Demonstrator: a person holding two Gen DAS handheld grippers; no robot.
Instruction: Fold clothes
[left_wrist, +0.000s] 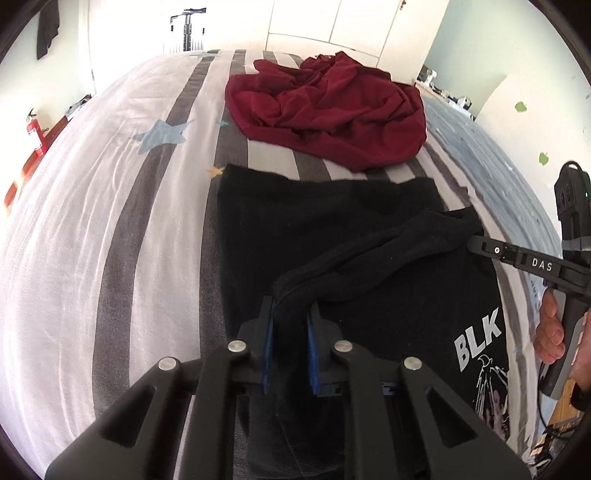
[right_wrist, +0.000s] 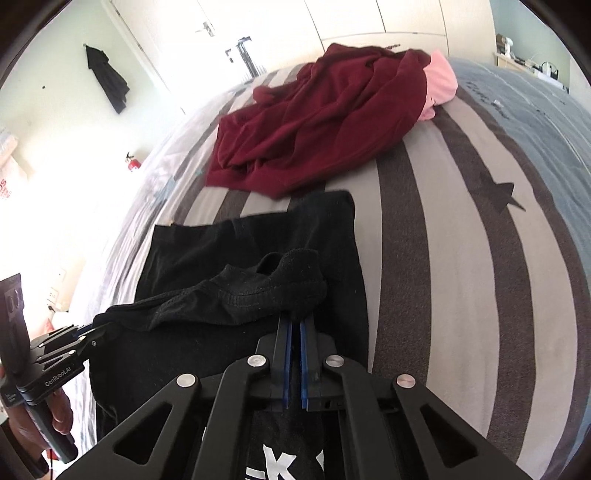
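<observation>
Because it is thin knitted cloth, the black sock (right_wrist: 236, 291) will likely handle as something light, limp and easily stretched: it has no stiffness of its own, sags wherever it is unsupported, and should not slip much between rubbery pads. The sensible places to take it, in my judgement, are the two ends, so that it hangs straight between them and can be laid over on itself.

That is how it sits now. The left gripper (left_wrist: 291, 321) has its fingers narrowed onto one end of the sock, the cloth bunched up between the blue pads (left_wrist: 267, 339). The right gripper (right_wrist: 294, 325) has its fingers almost together, pinching the other end, which bulges up past the fingertips. Seen from the left wrist, the sock runs as a slack, slightly drooping band from the left fingers across to the right gripper at the edge of the frame, where a hand (left_wrist: 552, 332) grips the handle.

The sock hangs just above a black T-shirt (left_wrist: 332, 229) with white lettering, spread flat on the striped bed (left_wrist: 110, 221); whether the lowest part of the sock brushes the shirt I cannot tell. Farther up the bed, well apart, lies a crumpled dark red garment (left_wrist: 325, 110), with something pink (right_wrist: 439, 77) behind it.
</observation>
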